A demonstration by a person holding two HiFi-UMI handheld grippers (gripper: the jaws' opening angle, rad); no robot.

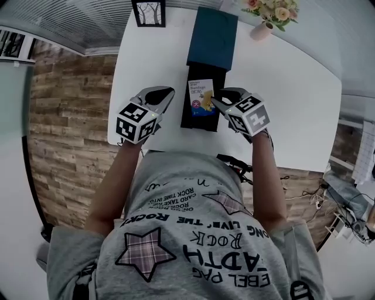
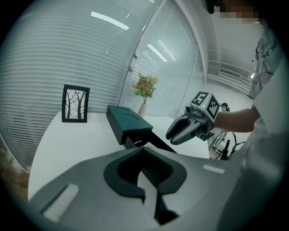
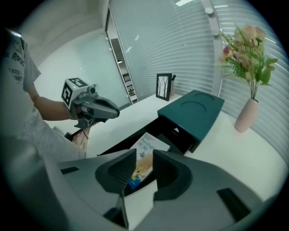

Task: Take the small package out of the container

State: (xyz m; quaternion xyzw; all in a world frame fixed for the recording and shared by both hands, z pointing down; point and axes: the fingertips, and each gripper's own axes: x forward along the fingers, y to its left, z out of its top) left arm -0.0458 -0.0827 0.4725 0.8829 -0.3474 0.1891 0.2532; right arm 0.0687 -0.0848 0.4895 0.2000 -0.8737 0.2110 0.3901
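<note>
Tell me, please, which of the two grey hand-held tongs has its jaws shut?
The left grey hand-held tongs: its jaws meet with nothing between them, while the right tongs stand apart by the small white printed package.

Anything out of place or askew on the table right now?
Nothing stands out. The small package lies flat in the black tray pulled out of the container; the vase and picture frame stand upright, nothing spilled.
</note>
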